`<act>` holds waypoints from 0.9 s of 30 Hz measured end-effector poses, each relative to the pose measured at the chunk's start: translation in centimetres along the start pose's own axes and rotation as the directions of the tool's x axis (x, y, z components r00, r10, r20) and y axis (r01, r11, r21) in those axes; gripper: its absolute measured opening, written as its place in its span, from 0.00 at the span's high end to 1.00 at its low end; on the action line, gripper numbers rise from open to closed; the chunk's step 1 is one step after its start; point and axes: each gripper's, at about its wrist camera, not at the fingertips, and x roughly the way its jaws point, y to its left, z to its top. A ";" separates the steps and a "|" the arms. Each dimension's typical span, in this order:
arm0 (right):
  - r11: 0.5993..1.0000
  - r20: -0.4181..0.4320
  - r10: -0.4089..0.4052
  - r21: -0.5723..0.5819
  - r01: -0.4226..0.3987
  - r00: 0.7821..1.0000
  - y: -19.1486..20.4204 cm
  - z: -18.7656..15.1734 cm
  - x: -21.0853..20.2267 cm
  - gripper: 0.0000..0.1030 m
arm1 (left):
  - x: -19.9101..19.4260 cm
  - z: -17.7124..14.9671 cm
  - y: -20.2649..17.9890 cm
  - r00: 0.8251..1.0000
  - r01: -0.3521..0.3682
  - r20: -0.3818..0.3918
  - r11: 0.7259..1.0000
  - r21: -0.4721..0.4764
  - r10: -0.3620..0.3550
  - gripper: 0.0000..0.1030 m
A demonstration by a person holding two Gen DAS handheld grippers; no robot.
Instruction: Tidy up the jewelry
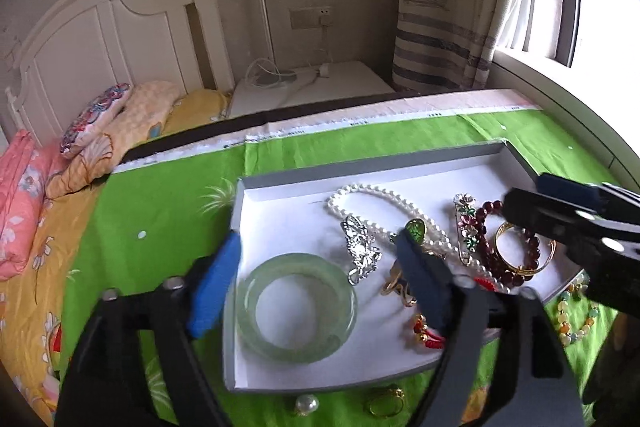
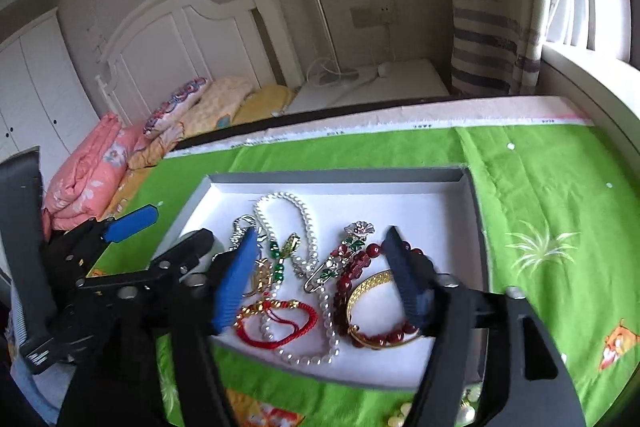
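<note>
A grey tray (image 1: 280, 183) with a white floor sits on the green cloth. In it lie a pale jade bangle (image 1: 296, 307), a pearl necklace (image 2: 304, 211), a flower brooch (image 2: 344, 251), a dark red bead bracelet (image 2: 360, 267), a gold bangle (image 2: 368, 283) and a red cord bracelet (image 2: 276, 323). My left gripper (image 1: 318, 239) stands open over the jade bangle, which rests on the tray floor between the pads. My right gripper (image 2: 320, 233) is open above the necklace and brooch, holding nothing. In the left wrist view the right gripper (image 1: 528, 195) shows at the tray's right side.
On the cloth in front of the tray lie a pearl piece (image 1: 306, 405) and a gold ring (image 1: 384, 403); a pastel bead bracelet (image 1: 576, 311) lies to its right. A bed with folded bedding (image 2: 92, 171) is at the left, a window sill (image 2: 580, 75) at the right.
</note>
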 end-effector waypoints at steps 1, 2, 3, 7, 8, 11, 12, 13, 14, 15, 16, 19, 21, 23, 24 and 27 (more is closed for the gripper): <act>1.000 0.008 -0.001 -0.007 0.001 1.000 0.1 -0.1 -0.5 0.33 | -0.3 -0.1 -0.1 1.000 -0.013 0.007 1.000 0.005 0.013 0.16; 1.000 0.010 -0.002 -0.010 0.002 1.000 0.1 -0.2 -0.8 0.32 | -0.5 -0.2 -0.1 1.000 -0.019 0.008 1.000 0.010 0.019 0.15; 1.000 0.012 -0.001 -0.014 0.001 1.000 0.1 -0.4 -1.3 0.31 | -0.7 -0.3 -0.1 1.000 -0.024 0.007 1.000 0.016 0.024 0.14; 1.000 0.045 0.003 -0.013 -0.002 0.999 -0.7 -1.5 -3.8 0.22 | -2.5 -1.4 0.1 0.997 -0.072 0.018 0.997 0.010 0.072 0.05; 1.000 0.053 0.001 -0.006 -0.001 0.999 -1.2 -1.8 -4.4 0.20 | -3.2 -1.8 0.5 0.998 -0.063 0.026 0.998 -0.011 0.064 0.04; 0.999 0.074 -0.013 0.040 0.011 0.997 -3.3 -2.7 -6.5 0.19 | -4.6 -3.1 1.7 0.999 -0.037 0.026 0.997 -0.068 0.039 0.04; 0.998 0.080 -0.018 0.054 0.014 0.997 -3.9 -2.9 -6.9 0.18 | -5.1 -3.5 2.2 0.999 -0.032 0.026 0.995 -0.093 0.034 0.04; 0.997 0.088 -0.025 0.079 0.018 0.996 -4.9 -3.2 -7.6 0.17 | -5.5 -4.0 2.6 0.999 -0.027 0.025 0.993 -0.111 0.030 0.03; 0.995 0.094 -0.030 0.099 0.021 0.995 -5.7 -3.5 -8.1 0.17 | -6.0 -4.6 3.3 0.999 -0.024 0.022 0.991 -0.135 0.028 0.03; 0.992 0.100 -0.036 0.123 0.024 0.994 -6.7 -4.0 -8.7 0.17 | -6.3 -5.0 3.6 0.999 -0.025 0.021 0.989 -0.145 0.029 0.03; 0.988 0.104 -0.044 0.151 0.028 0.994 -7.7 -4.5 -9.2 0.17 | -6.5 -5.4 4.1 0.999 -0.028 0.019 0.988 -0.155 0.031 0.03; 0.975 0.102 -0.060 0.220 0.036 0.993 -10.2 -5.7 -10.0 0.16 | -7.1 -7.2 4.9 0.999 -0.033 -0.009 0.984 -0.178 0.032 0.03; 0.966 0.096 -0.065 0.255 0.039 0.993 -11.6 -6.7 -10.6 0.16 | -7.2 -8.3 5.2 0.999 -0.030 -0.024 0.983 -0.179 0.026 0.03; 0.960 0.094 -0.075 0.277 0.046 0.993 -12.7 -7.7 -11.1 0.16 | -7.5 -9.6 5.4 0.999 -0.029 -0.047 0.983 -0.182 0.021 0.03; 0.956 0.090 -0.084 0.287 0.055 0.992 -13.3 -8.2 -11.5 0.16 | -7.6 -10.3 5.4 0.999 -0.020 -0.053 0.983 -0.184 0.010 0.03; 0.955 0.084 -0.096 0.288 0.068 0.992 -14.2 -9.1 -12.3 0.16 | -8.2 -11.9 5.4 0.998 0.006 -0.060 0.982 -0.188 -0.018 0.03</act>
